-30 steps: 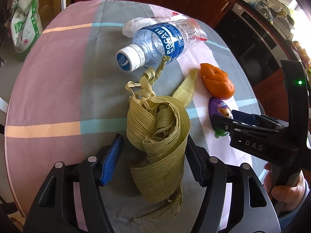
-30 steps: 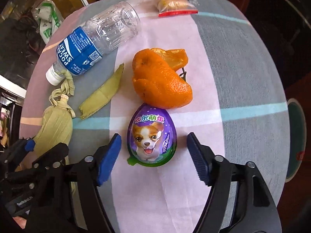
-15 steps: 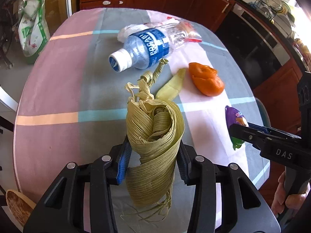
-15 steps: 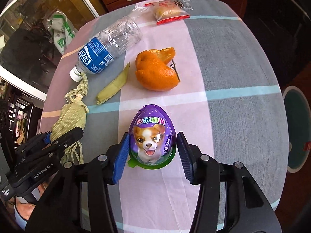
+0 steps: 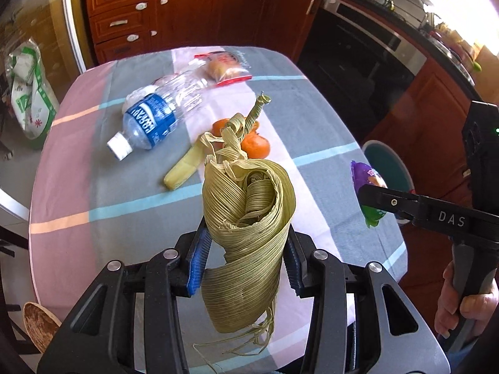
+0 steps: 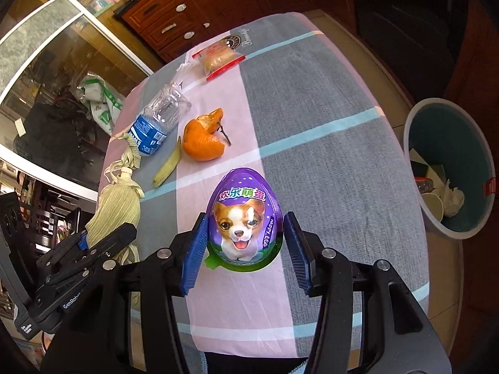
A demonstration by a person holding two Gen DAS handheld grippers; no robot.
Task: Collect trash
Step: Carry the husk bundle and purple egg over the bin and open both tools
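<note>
My left gripper [image 5: 246,261] is shut on a curled bundle of dry yellow-green corn husk [image 5: 249,218] and holds it above the table. My right gripper [image 6: 244,249] is shut on a purple egg-shaped toy pack with a puppy picture [image 6: 244,218], also lifted off the table; the pack shows in the left wrist view [image 5: 368,187]. On the checked tablecloth [image 6: 312,99] lie an empty blue-label plastic bottle [image 5: 156,118], an orange peel [image 6: 202,140], a small husk strip [image 6: 168,165] and a clear snack bag [image 6: 218,56].
A teal bin with a white rim [image 6: 452,168] stands on the floor right of the table and holds cups and paper. Wooden cabinets [image 5: 187,6] are behind the table. A white-green bag [image 5: 28,87] sits on the floor at left.
Both grippers closed on their items, the left on the husk and the right on the egg pack, then lifted them up and back from the table. The bin has come into view.
</note>
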